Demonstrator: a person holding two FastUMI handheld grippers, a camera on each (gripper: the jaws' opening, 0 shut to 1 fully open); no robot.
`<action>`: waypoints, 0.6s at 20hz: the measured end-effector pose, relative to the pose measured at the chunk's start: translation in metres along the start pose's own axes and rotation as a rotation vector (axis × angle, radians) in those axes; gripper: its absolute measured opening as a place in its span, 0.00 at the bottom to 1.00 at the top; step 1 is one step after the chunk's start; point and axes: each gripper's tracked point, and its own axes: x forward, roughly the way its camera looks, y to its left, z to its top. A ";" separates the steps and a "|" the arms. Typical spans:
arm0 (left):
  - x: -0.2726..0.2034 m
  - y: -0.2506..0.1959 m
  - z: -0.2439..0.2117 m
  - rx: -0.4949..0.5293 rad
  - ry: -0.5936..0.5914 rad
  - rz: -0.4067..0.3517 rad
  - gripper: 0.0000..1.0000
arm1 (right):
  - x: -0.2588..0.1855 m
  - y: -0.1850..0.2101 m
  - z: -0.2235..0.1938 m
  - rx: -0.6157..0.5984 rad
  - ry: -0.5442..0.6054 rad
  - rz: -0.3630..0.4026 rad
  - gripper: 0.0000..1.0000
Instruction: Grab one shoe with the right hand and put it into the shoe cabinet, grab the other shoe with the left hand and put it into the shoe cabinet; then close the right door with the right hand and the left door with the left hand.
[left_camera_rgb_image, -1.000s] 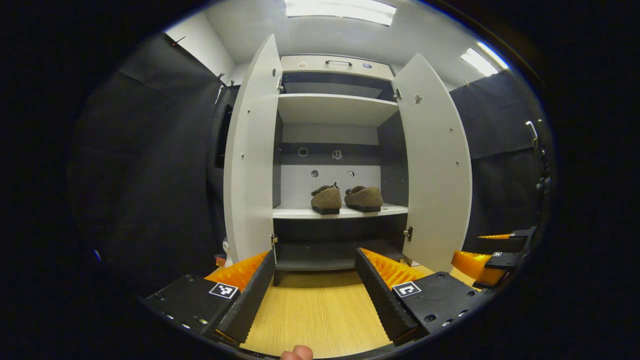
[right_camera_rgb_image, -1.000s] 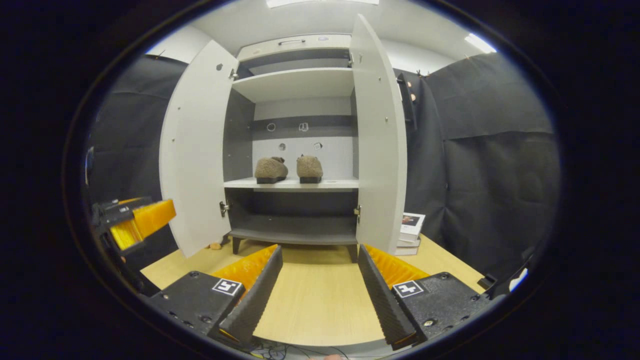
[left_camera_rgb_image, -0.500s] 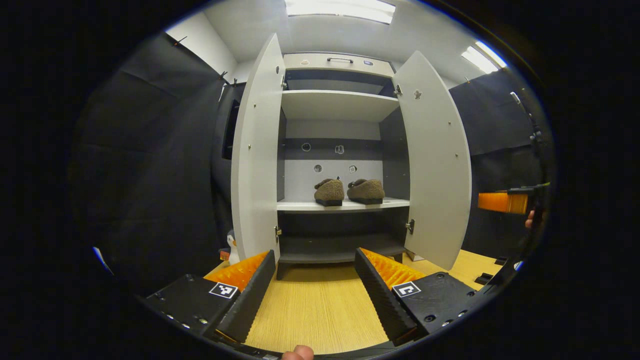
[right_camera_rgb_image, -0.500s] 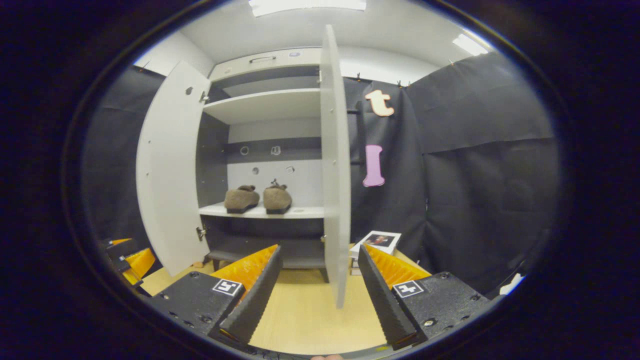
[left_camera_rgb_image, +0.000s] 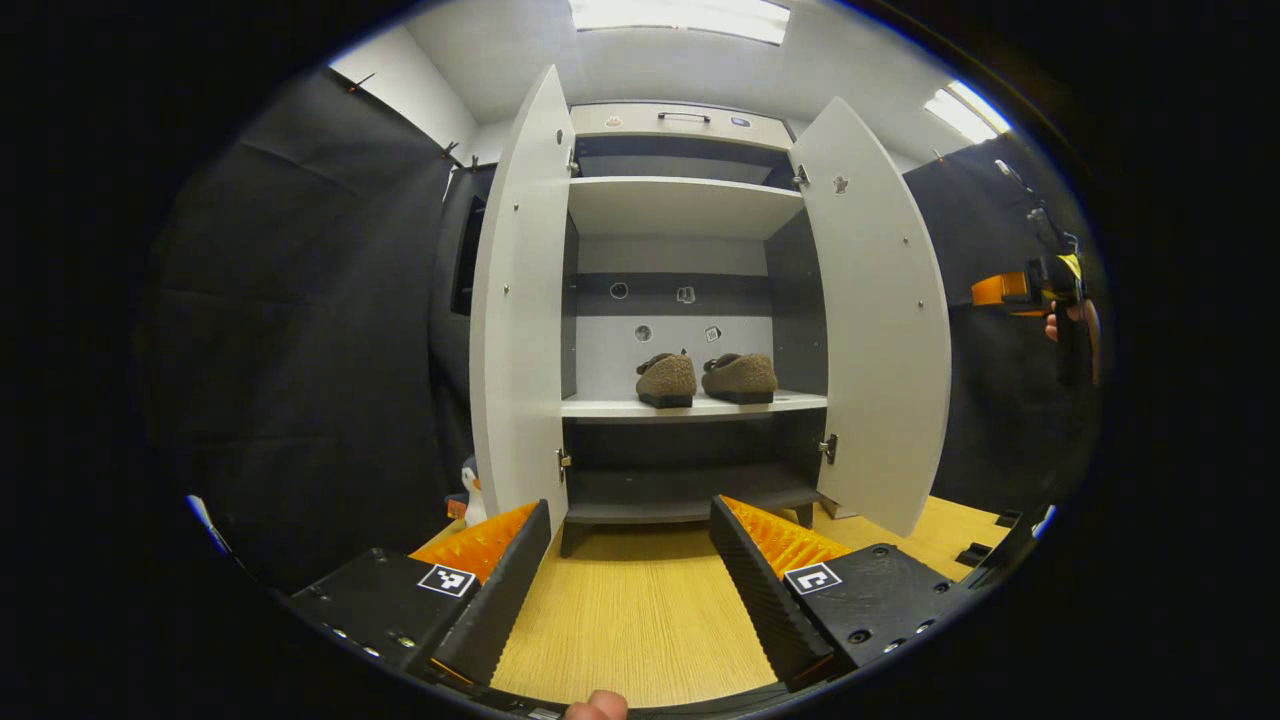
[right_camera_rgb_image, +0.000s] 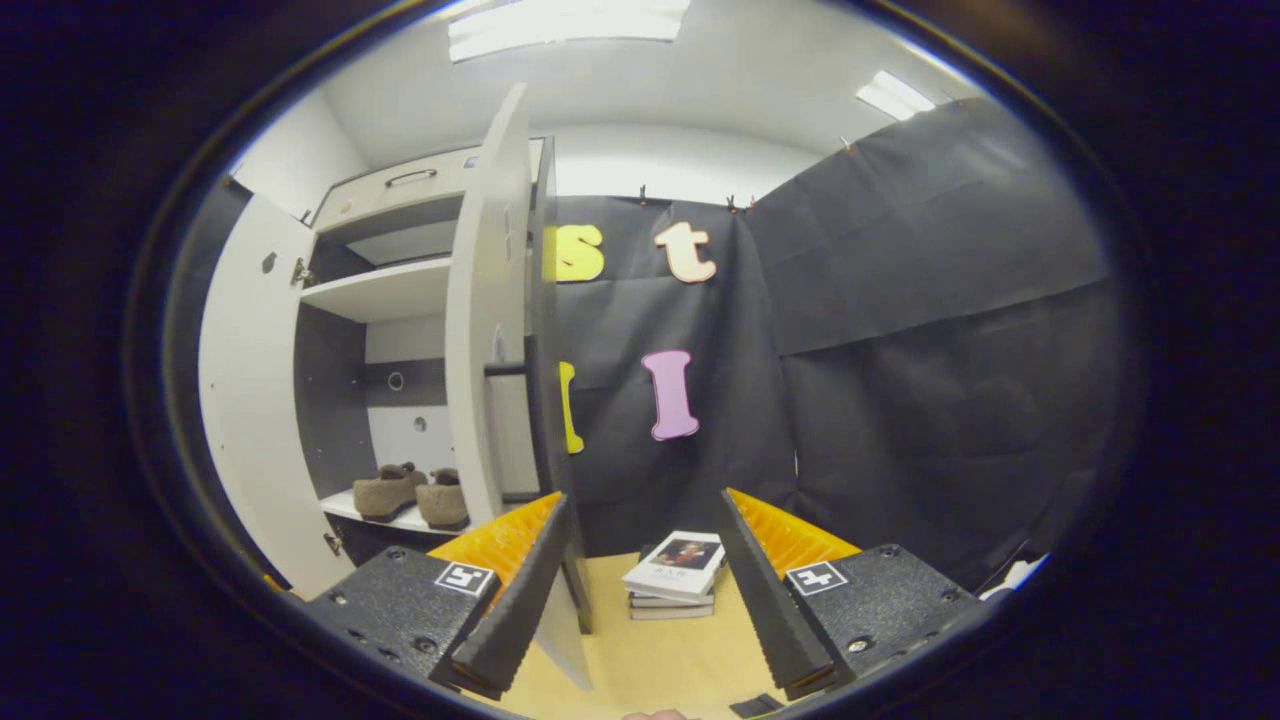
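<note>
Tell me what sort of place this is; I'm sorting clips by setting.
Probably a staged recording booth, not a home: black cloth walls surround a white shoe cabinet holding a pair of brown slippers, standing on a wood-grain floor under ceiling strip lights.

The wooden bench (left_camera_rgb_image: 640, 610) carries the cabinet (left_camera_rgb_image: 680, 130), which stands on short legs at its far side. Inside, the middle shelf (left_camera_rgb_image: 690, 405) holds two shoes side by side, the left shoe (left_camera_rgb_image: 667, 378) just beside the right shoe (left_camera_rgb_image: 740, 375), both toward the shelf's right half. The upper shelf (left_camera_rgb_image: 680, 205) and the bottom shelf (left_camera_rgb_image: 680, 495) are bare. In the right gripper view, a stack of books (right_camera_rgb_image: 672, 578) lies on the bench right of the cabinet.
</note>
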 end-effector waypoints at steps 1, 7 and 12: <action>0.000 0.000 0.000 -0.007 0.003 0.003 0.96 | 0.011 -0.001 0.008 -0.025 -0.004 0.002 0.91; -0.001 0.004 0.000 0.007 0.006 0.018 0.96 | 0.071 0.005 0.033 -0.129 0.018 0.035 0.92; 0.000 0.002 -0.006 -0.001 0.024 0.018 0.96 | 0.081 0.016 0.030 -0.076 0.025 0.066 0.90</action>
